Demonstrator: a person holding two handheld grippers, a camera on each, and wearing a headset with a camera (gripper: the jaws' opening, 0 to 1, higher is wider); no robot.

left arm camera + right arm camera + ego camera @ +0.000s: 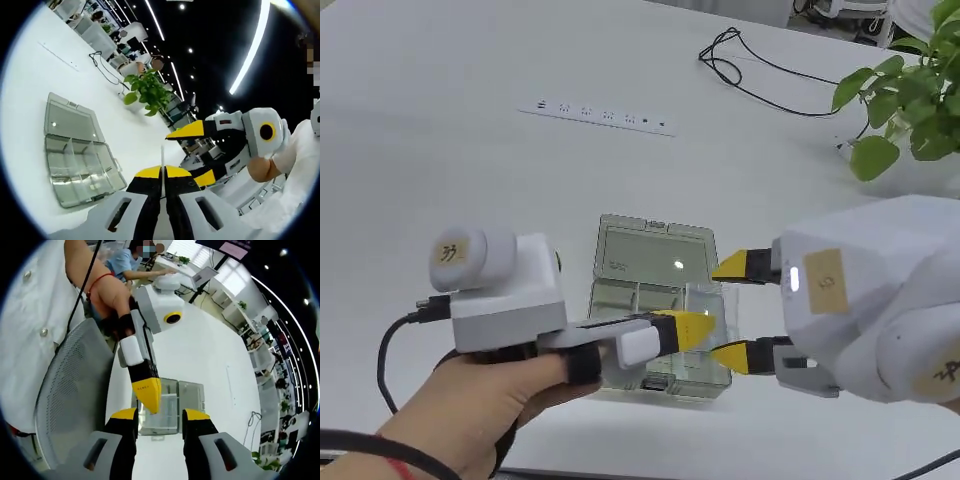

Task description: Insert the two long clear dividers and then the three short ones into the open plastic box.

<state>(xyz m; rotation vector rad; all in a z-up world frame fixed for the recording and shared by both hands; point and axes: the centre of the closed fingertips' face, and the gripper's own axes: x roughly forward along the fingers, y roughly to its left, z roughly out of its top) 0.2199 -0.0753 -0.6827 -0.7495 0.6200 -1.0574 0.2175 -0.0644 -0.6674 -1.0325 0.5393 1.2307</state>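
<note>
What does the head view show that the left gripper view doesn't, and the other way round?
The head view adds the person's hand wrapped around the left gripper, seen from above. The left gripper view adds the thin clear divider edge-on, pinched between that gripper's shut fingers, plus the ceiling light strips. Both share the open plastic box on the white table, the plant, and the right gripper with its fingers apart.
</note>
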